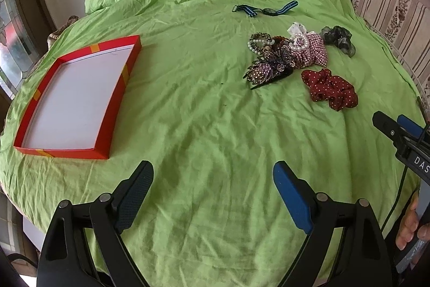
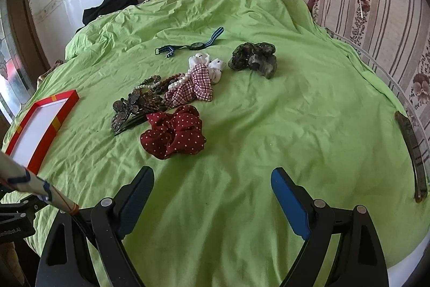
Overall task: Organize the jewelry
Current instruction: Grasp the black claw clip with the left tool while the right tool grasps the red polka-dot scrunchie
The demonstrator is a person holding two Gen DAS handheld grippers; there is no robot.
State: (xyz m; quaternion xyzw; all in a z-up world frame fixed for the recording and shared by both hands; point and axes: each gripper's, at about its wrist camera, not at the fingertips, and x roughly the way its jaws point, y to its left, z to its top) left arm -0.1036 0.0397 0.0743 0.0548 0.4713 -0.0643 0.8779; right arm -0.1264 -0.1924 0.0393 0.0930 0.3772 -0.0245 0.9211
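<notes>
On the green cloth lies a heap of hair accessories: a dark red dotted scrunchie point(image 2: 173, 132), a checked scrunchie point(image 2: 192, 88) with pearl beads, sparkly butterfly clips point(image 2: 134, 105), a dark sheer scrunchie point(image 2: 254, 59) and a striped-strap watch point(image 2: 192, 45). The same heap shows in the left wrist view, with the red scrunchie point(image 1: 329, 89) nearest. A shallow red box point(image 1: 122, 74) with a white floor sits at the left. My left gripper point(image 1: 213, 171) hovers open over bare cloth, well short of the heap. My right gripper point(image 2: 212, 175) is open just below the red scrunchie.
A dark curved strip point(image 2: 411, 155) lies at the table's right edge. A striped floral sofa point(image 2: 376, 18) stands behind on the right. Black cloth point(image 2: 110, 6) lies at the far edge by the wall. A hand point(image 1: 408, 225) holds the right gripper's handle at the left view's right edge.
</notes>
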